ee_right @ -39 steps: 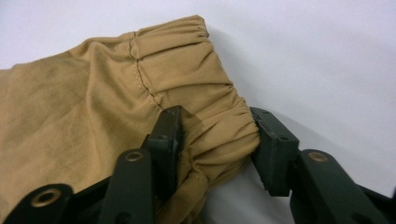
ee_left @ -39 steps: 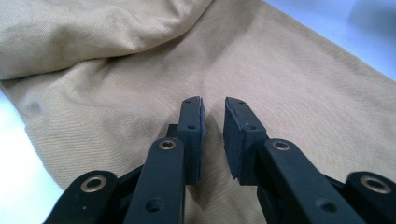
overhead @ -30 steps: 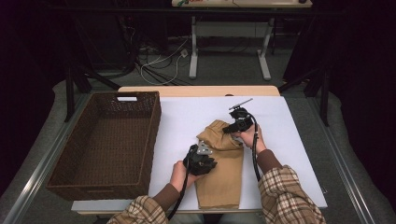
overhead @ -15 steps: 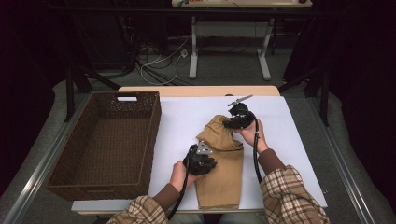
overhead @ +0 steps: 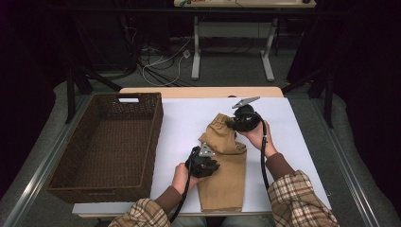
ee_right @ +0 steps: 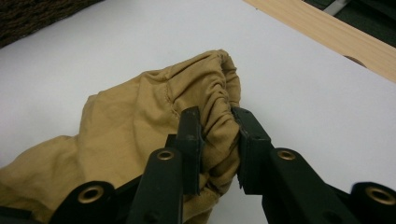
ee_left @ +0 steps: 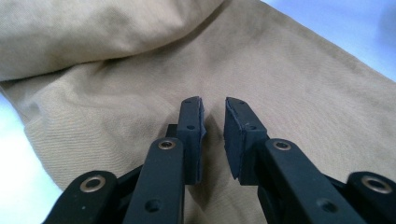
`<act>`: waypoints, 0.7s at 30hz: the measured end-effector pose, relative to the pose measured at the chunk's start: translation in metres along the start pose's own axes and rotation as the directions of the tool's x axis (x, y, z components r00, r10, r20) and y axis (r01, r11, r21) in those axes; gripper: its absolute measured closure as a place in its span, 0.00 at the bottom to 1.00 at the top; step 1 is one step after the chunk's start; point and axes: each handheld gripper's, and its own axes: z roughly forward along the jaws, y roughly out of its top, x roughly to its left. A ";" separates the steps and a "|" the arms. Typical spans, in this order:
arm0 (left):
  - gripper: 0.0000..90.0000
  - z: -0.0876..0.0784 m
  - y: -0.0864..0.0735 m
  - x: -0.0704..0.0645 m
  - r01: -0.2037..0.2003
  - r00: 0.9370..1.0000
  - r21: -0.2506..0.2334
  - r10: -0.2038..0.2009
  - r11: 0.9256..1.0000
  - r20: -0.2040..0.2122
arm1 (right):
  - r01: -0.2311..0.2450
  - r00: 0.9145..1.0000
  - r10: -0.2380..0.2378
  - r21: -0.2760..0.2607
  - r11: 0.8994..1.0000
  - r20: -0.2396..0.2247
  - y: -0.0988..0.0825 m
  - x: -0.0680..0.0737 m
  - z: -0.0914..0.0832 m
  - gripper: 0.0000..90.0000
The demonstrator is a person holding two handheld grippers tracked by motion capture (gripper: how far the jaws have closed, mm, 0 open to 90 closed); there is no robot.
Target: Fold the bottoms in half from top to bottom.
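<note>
A tan garment lies lengthwise on the white table cover, its far end gathered and raised. My right gripper is shut on that gathered elastic edge, and bunched cloth fills the space between its jaws. My left gripper rests at the garment's middle. Its jaws point down into the cloth, nearly together, with a small ridge of fabric pinched between the tips. A hand in a plaid sleeve holds each gripper.
A dark woven basket stands at the left of the table, its inside bare. A wooden table edge runs along the far side of the white cover. Beyond it are desk legs and cables on the floor.
My right gripper has risen a little with the gathered end of the garment in it. The left gripper has kept still on the cloth.
</note>
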 end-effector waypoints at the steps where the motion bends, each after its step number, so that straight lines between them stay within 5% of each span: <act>1: 0.85 0.000 0.000 0.000 0.000 1.000 0.000 0.000 1.000 0.002 | 0.002 1.000 -0.002 -0.006 1.000 -0.002 -0.001 0.001 -0.001 0.82; 21: 0.81 0.000 0.001 0.001 -0.009 1.000 0.005 0.009 1.000 0.017 | 0.094 0.993 -0.098 -0.064 0.994 -0.064 -0.017 0.021 -0.023 0.83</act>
